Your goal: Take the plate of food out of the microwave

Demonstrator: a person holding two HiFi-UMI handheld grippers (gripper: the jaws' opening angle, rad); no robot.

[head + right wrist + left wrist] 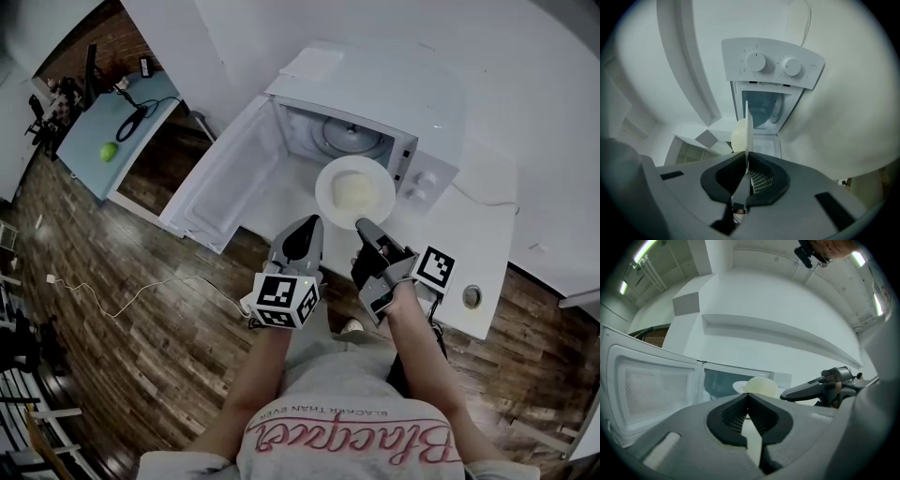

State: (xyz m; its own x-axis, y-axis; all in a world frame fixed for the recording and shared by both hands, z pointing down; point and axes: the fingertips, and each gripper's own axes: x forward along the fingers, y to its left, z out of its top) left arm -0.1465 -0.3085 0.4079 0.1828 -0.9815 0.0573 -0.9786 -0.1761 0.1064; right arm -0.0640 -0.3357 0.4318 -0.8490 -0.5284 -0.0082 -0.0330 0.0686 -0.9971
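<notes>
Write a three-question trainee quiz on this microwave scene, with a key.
1. True or false: the hinged door of the white microwave oven stands open.
2. Which tongs grip the round white plate of pale food? A) left B) right C) both
3. Fill in: the plate is pinched by its ____.
Key: 1 true. 2 B: the right tongs hold it; the left tongs are shut with nothing between them. 3 rim.
</notes>
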